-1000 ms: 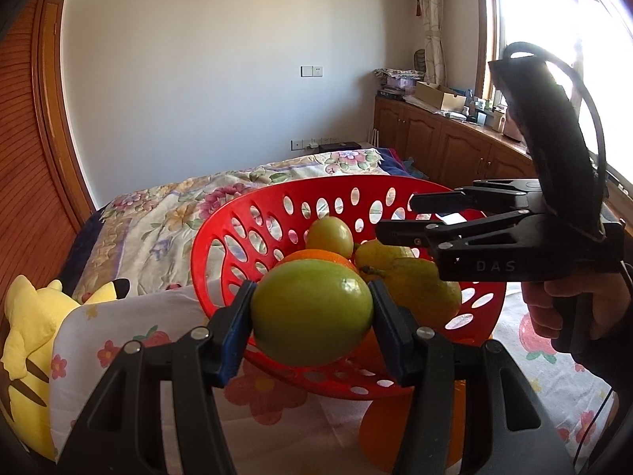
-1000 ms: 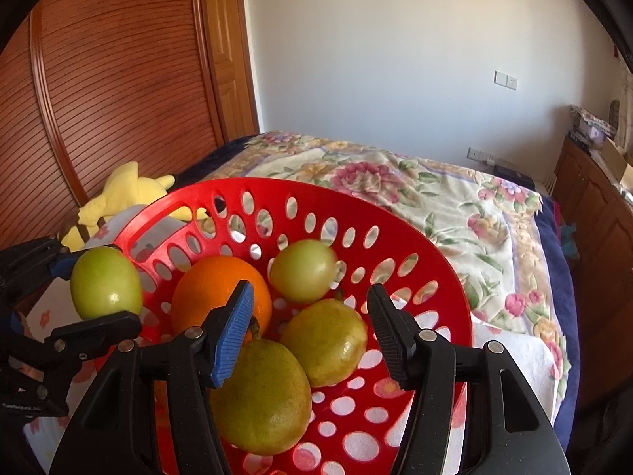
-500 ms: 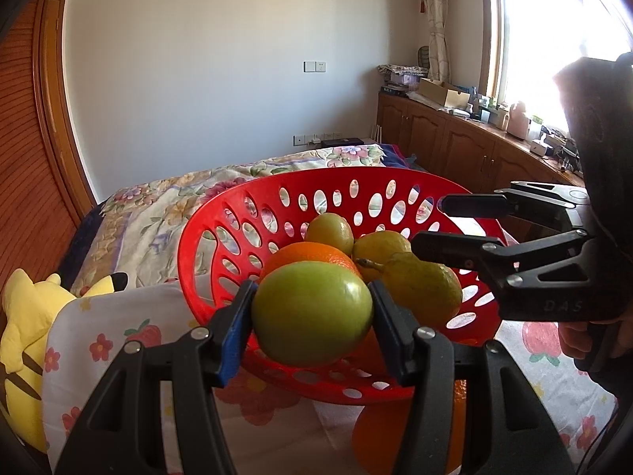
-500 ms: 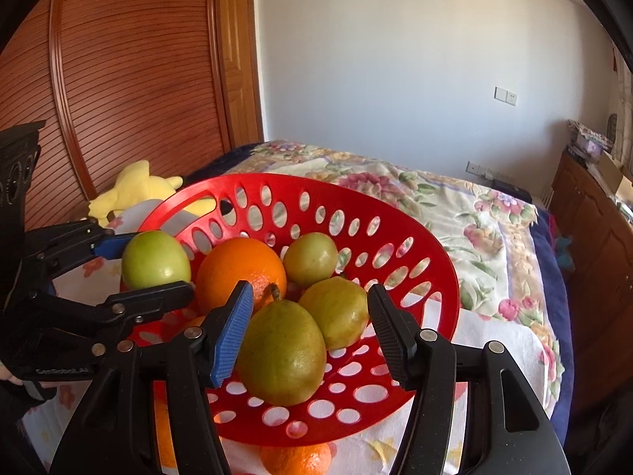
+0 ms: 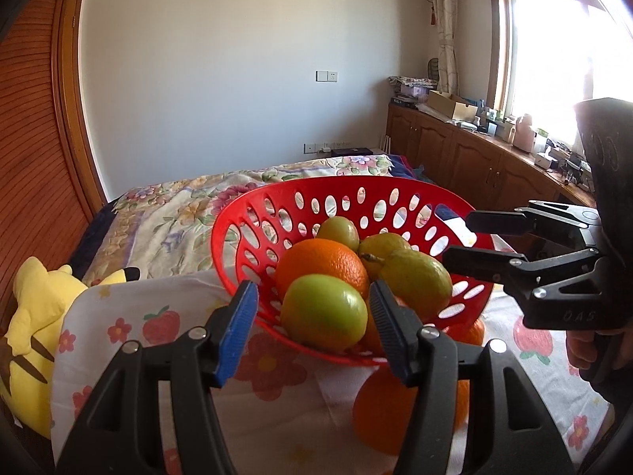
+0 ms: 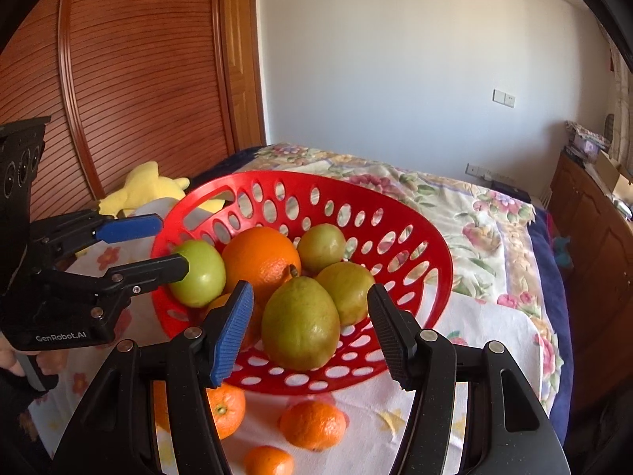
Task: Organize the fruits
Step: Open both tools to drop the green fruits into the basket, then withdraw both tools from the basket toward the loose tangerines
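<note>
Left wrist view puts your left gripper (image 5: 312, 330) at the near rim of the red basket (image 5: 233, 221), its jaws spread wide, with the green apple (image 5: 323, 312) sitting between the pads but, as far as you can tell, no longer pinched: there is a clear gap on the left pad side, and the right pad is just beside the fruit. The apple rests inside the basket against the big orange (image 5: 321, 267), right at the near-left edge. From the right wrist view, the same apple (image 6: 198, 273) lies left of centre, with one finger of the left gripper (image 6: 166, 245) in front of it.

Your right gripper (image 6: 310, 330) is also wide and carries nothing. Directly ahead of it, between the open fingers, stands the pear (image 6: 300, 322), its long axis running near to far with the stem pointing away towards the orange (image 6: 261, 261). Two smaller green fruits lie beyond, one far (image 6: 321, 247) and one to the right (image 6: 346, 291).

What probably matters next is below and nearer than the basket: three loose tangerines on the cloth, at (image 6: 225, 409), (image 6: 312, 425) and (image 6: 269, 461). They lie closer to your right gripper than to your left, just under its fingers, so you would need to tip down and draw back to reach them.
</note>
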Demonstrator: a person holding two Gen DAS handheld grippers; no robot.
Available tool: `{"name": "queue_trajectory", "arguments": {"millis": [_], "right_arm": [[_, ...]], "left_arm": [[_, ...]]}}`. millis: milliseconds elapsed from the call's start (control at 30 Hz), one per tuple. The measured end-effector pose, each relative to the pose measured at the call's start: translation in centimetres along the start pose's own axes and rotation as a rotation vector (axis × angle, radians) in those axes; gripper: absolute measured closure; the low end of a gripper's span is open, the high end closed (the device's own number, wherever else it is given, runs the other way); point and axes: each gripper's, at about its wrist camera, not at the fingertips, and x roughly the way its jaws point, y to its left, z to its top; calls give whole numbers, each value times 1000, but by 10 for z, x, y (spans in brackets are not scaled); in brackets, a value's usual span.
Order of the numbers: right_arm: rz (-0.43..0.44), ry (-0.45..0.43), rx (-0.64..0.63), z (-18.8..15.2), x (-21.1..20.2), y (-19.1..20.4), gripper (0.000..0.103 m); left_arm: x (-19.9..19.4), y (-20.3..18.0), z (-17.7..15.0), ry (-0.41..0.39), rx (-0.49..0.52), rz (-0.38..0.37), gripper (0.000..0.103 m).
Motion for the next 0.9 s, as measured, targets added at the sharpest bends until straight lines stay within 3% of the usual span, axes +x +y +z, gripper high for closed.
{"name": "queue_trajectory", "arguments": {"millis": [533, 900], "right_arm": [[-13, -28, 30, -31, -69, 27, 41], [-40, -32, 82, -58, -98, 25, 41]], "left_arm": [[-69, -17, -27, -22, 24, -9, 40], [-78, -29, -64, 18, 12, -33, 39]]}}
